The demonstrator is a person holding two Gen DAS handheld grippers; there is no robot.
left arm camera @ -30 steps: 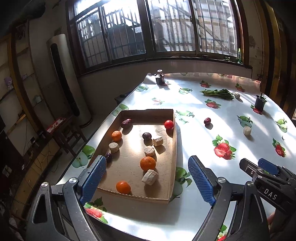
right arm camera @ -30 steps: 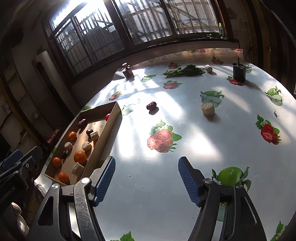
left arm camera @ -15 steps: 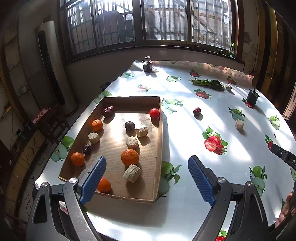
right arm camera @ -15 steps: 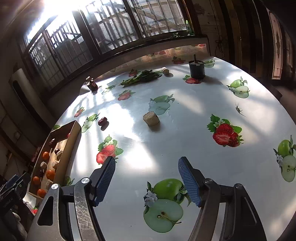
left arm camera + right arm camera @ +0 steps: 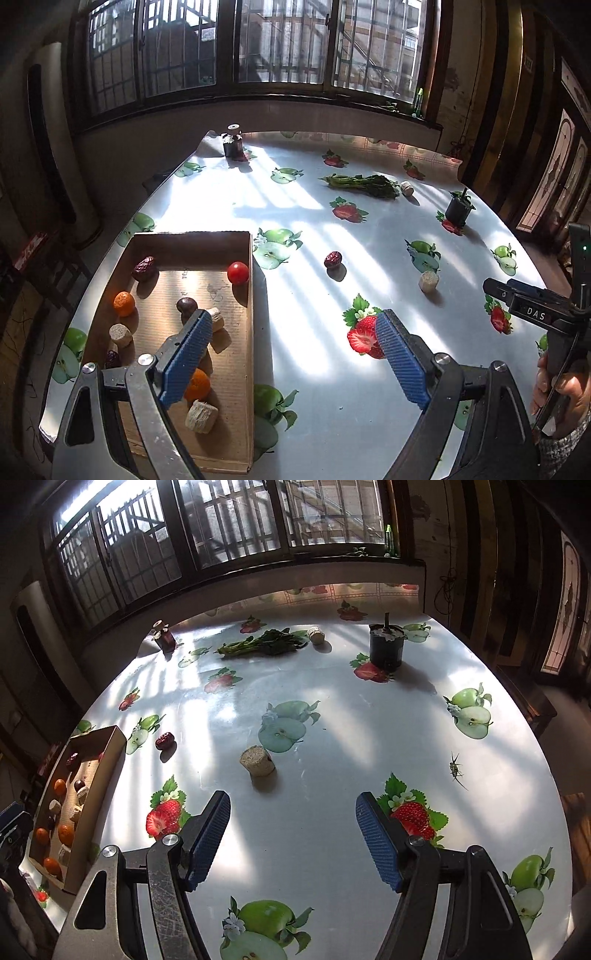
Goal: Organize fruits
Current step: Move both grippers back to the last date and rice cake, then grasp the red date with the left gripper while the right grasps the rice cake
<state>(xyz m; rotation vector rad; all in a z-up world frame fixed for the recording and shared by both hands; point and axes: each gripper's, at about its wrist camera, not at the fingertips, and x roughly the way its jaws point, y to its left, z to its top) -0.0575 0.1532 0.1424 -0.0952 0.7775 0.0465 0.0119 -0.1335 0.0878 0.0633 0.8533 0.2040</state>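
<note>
A cardboard tray [image 5: 249,280] on the table's left holds oranges [image 5: 124,303], a red tomato [image 5: 238,272], dark dates [image 5: 144,268] and beige cylinder pieces [image 5: 201,416]. Loose on the table lie a red date [image 5: 332,259] and a beige cylinder [image 5: 428,281]; they also show in the right wrist view as the date [image 5: 164,740] and the cylinder [image 5: 257,761]. My left gripper [image 5: 291,354] is open and empty above the tray's right edge. My right gripper [image 5: 293,838] is open and empty, just short of the beige cylinder.
A bunch of greens [image 5: 264,644], a black pot [image 5: 386,646], a small dark jar [image 5: 164,637] and another beige piece [image 5: 317,634] stand at the table's far side. The tablecloth [image 5: 332,738] is printed with strawberries and apples. A small insect [image 5: 456,768] sits at right.
Both grippers have swung right and forward over the table. The beige cylinder is now close ahead of the right gripper. Both stay open.
</note>
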